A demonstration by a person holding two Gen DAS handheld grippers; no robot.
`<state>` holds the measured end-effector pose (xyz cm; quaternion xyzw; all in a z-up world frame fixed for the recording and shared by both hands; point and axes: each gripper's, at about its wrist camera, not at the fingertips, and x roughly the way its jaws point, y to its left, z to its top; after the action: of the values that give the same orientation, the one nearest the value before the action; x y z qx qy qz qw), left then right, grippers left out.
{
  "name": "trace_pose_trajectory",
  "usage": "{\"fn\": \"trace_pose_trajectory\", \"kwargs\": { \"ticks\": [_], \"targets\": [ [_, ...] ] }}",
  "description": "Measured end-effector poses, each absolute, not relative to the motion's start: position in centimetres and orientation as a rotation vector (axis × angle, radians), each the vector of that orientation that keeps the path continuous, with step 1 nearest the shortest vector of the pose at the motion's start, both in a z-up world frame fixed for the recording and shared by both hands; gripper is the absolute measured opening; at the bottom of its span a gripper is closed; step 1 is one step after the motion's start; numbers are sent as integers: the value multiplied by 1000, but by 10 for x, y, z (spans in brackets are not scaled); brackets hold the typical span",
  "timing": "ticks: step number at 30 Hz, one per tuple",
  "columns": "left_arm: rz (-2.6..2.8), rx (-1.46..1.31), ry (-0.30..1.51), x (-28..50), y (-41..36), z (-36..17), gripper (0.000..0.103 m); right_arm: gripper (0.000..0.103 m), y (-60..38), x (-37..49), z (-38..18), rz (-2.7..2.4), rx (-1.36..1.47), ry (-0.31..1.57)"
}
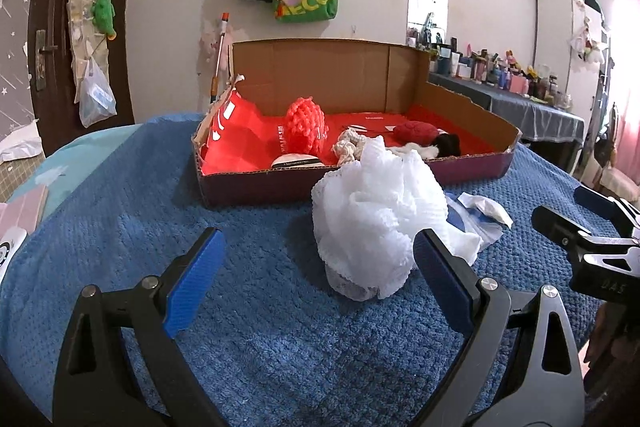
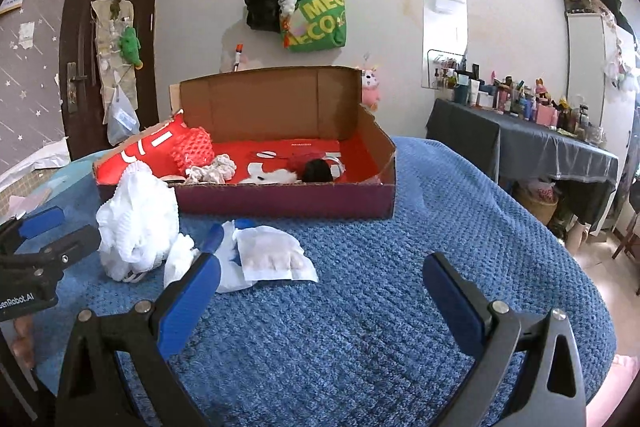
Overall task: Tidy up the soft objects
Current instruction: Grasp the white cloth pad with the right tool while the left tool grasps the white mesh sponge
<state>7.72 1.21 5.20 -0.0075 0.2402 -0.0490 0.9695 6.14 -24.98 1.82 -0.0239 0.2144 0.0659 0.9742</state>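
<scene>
Near my left gripper (image 1: 320, 277), jaws apart, white bath puff (image 1: 372, 215), plastic packet (image 2: 274, 255) right, cardboard box (image 1: 280, 183) beyond, right gripper (image 2: 320, 297) spread too.

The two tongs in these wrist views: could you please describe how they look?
Both the left tongs and the right tongs share one build: black angular arms with triangular cut-outs, silver rivets, and flat ribbed blue pads. White lettering marks each body.

Each hand-held gripper, left (image 1: 320, 275) and right (image 2: 320, 291), gapes (both empty)
</scene>
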Motion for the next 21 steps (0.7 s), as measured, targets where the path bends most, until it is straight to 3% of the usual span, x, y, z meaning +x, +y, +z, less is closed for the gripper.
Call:
{"fn": "trace_pose_trajectory", "kwargs": {
  "ticks": [21],
  "targets": [
    [-139,-46,553,99,19,57,96,103,-253,82,19,176,-33,507]
  ]
}}
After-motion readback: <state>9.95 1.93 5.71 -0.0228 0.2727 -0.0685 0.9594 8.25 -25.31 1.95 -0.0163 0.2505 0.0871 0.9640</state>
